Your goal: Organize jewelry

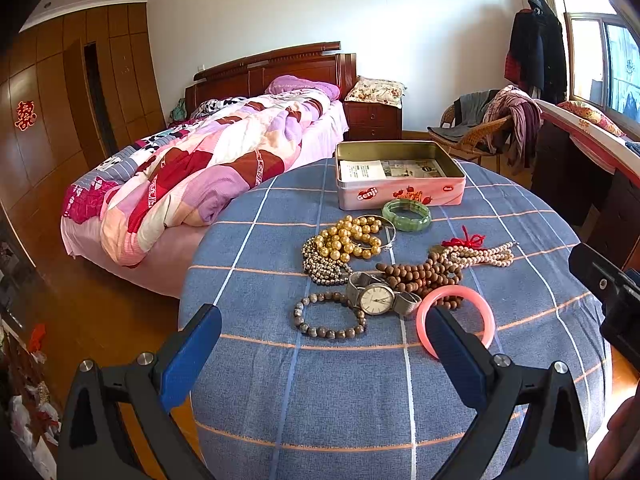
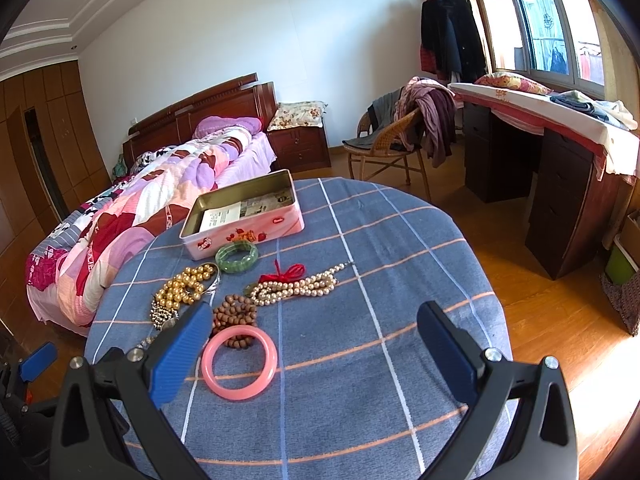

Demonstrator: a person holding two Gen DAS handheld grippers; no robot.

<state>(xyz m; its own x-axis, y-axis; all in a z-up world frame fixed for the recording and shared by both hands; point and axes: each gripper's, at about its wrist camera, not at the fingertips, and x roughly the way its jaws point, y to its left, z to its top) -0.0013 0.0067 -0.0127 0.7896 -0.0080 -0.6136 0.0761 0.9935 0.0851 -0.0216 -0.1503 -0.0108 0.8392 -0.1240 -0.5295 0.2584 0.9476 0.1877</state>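
Observation:
Jewelry lies on a blue checked tablecloth [image 1: 280, 380]: a pink bangle [image 1: 486, 320], a silver watch [image 1: 376, 298], a grey bead bracelet [image 1: 328, 334], brown wooden beads [image 1: 420, 274], gold pearls [image 1: 348, 238], silver beads [image 1: 324, 268], a pearl necklace [image 1: 480, 256] with red tassel, and a green bangle [image 1: 406, 216]. An open pink tin [image 1: 400, 194] stands behind them. My left gripper [image 1: 324, 320] is open above the near table, over the bead bracelet. My right gripper [image 2: 316, 320] is open and empty; the pink bangle [image 2: 239, 362] lies by its left finger.
A bed [image 1: 192, 172] with a patchwork quilt is to the left. A wicker chair [image 2: 384, 148] draped with clothes and a dark desk [image 2: 560, 184] stand to the right. The right gripper's body [image 1: 608, 292] shows at the left view's right edge.

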